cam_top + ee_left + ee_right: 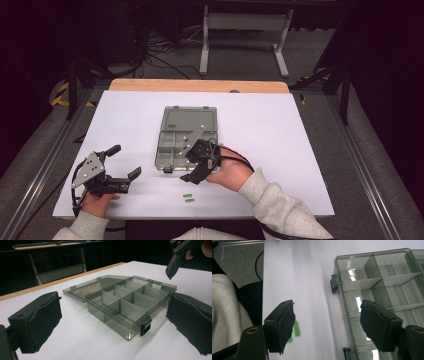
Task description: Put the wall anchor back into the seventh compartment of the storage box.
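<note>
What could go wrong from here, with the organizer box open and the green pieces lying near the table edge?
1. The two green pieces lie close to the table's near edge; a careless sweep of the right gripper might knock them off.
2. The right gripper hangs by the open organizer box; bumping its front wall or black latch could shift it.
3. The left gripper stands open, apart from the box, so nothing steadies it.

Box front: the right gripper (192, 162) is covering part of the compartment box (172, 145) in the high view.
Green pieces (188, 198): too small to identify; a jaw is partly hiding one in the right gripper view.
Box, right gripper view: running off the right edge.
</note>
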